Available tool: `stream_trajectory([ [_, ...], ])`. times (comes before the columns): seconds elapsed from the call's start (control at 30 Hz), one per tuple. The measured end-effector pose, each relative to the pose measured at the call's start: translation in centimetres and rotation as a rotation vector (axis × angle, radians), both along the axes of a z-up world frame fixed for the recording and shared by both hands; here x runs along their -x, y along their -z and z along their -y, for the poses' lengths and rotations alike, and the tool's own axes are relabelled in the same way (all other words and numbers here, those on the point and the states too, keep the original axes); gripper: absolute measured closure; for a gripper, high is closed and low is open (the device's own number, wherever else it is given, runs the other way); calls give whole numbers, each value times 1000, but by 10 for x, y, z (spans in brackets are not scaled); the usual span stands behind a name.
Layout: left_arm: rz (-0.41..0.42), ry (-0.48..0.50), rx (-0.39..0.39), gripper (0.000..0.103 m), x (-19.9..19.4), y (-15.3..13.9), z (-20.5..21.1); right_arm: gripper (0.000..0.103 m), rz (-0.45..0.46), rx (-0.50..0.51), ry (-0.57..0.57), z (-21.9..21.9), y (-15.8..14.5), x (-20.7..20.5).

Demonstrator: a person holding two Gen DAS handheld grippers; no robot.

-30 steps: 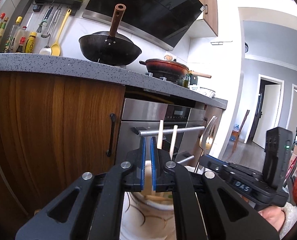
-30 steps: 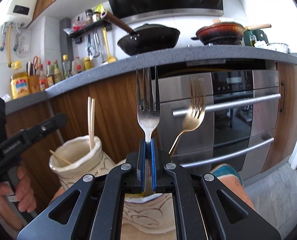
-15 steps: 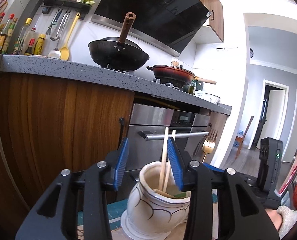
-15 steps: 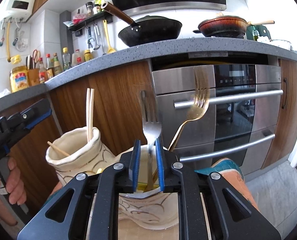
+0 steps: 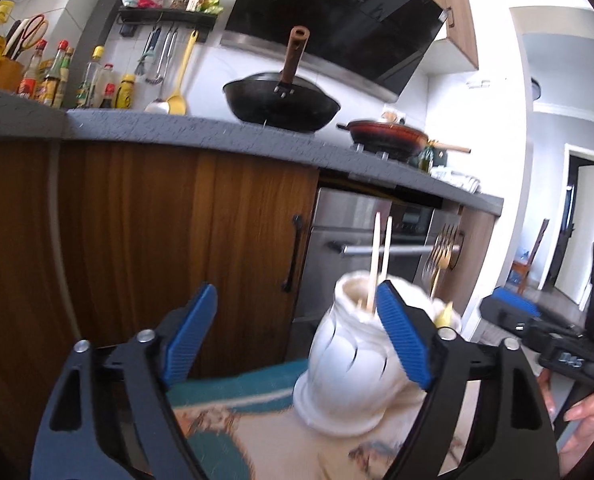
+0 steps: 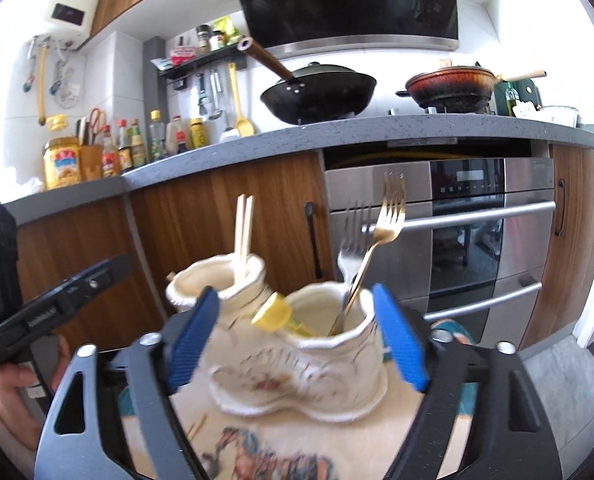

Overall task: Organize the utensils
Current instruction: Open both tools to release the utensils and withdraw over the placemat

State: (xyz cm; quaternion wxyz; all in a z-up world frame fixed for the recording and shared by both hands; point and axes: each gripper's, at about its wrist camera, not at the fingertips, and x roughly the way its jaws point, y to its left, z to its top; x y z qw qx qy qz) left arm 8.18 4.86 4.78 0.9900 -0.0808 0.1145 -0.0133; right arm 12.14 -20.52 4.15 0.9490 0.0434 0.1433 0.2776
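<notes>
Behind everything ran the grey speckled counter (image 6: 225, 152) over wood cabinet doors, bottles lined up at its far left, then a black wok (image 6: 321, 92), then a reddish pan (image 6: 449, 84) on the stove, with the steel oven (image 6: 457, 232) below at the right. On the near surface we had a patterned cloth (image 6: 273, 452) carrying two cream ceramic holders. Our left gripper (image 5: 297, 336) had its blue pads spreading wide, nothing pinched between them; the left holder (image 5: 353, 364) sat just ahead toward the right pad, two pale chopsticks (image 5: 379, 256) standing upright in it. Moving right, our right gripper (image 6: 297, 336) was opening too, pads well apart on either side of the right holder (image 6: 329, 360) and clear of it, gripping nothing. In that holder leaned a silver fork (image 6: 351, 248) and a gold fork (image 6: 389, 216), tines up, and a yellow piece (image 6: 275, 312) poked over its left rim.
</notes>
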Motion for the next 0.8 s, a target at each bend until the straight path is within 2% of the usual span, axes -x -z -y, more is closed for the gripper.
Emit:
stream_trajectory([
  [0.07,-32,-7,-9,15,8,8,0,11,-10,8,-11,0,6,10],
  [0.33,-154,-13,18,11,32,26,0,8,-91,40,-15,4,29,31],
  [0.47,-212,-14,-36,10,41,34,11,7,-136,28,-11,12,37,34],
  [0.6,-323,4,-89,10,45,49,26,7,-150,26,-10,16,42,37],
  [0.8,-513,9,-107,10,46,77,36,7,-109,50,-18,15,41,42],
])
